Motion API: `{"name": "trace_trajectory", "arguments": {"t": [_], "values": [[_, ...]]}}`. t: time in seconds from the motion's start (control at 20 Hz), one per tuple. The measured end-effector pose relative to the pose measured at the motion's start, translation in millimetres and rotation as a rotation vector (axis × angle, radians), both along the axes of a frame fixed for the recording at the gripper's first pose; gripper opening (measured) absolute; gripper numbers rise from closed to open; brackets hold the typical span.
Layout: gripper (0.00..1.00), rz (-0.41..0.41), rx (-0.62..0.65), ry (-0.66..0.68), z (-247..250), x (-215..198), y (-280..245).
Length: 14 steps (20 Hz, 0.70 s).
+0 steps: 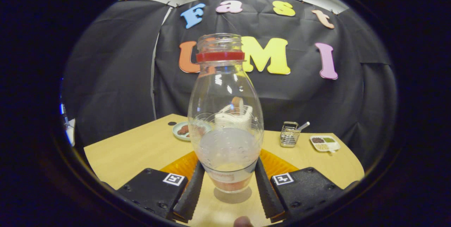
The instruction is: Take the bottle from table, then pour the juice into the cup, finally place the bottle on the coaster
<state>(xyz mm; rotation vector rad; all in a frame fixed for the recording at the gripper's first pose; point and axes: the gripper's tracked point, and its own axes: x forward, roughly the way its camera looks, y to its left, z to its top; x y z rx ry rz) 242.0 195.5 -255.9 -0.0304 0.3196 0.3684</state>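
The tool (228,184) has its two fingers (192,193) closed against the lower sides of the bottle (225,114), one on the left and one on the right, so it holds the bottle between them. The bottle stands upright with no cap, a red ring round its neck, and a shadow sits on the table (141,149) just under its base; whether the base touches the table or hangs a little above it I cannot tell. It is clear, and only a shallow reddish layer of juice shows at the bottom.

The step in hand looks like taking the bottle. To do it well, keep the squeeze even on both sides and low on the body, lift straight up without tilting, since the open mouth would spill, and only tip once the mouth is over the cup.

Seen through the bottle, far behind it, is a white cup-like thing (235,116); its contents are unclear. Far left lies a plate (178,130) with brownish bits. Far right stand a wire basket (289,134) holding a utensil and a divided dish (325,143) with dark, green and pale fillings.
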Motion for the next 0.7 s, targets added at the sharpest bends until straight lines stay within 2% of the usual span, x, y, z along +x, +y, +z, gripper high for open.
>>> {"name": "trace_trajectory", "arguments": {"t": [0.35,0.7], "values": [[0.77,-0.003,-0.028,0.112,-66.0,14.6,-4.1],[0.78,-0.032,-0.022,0.128,-87.5,24.4,-10.7]]}}
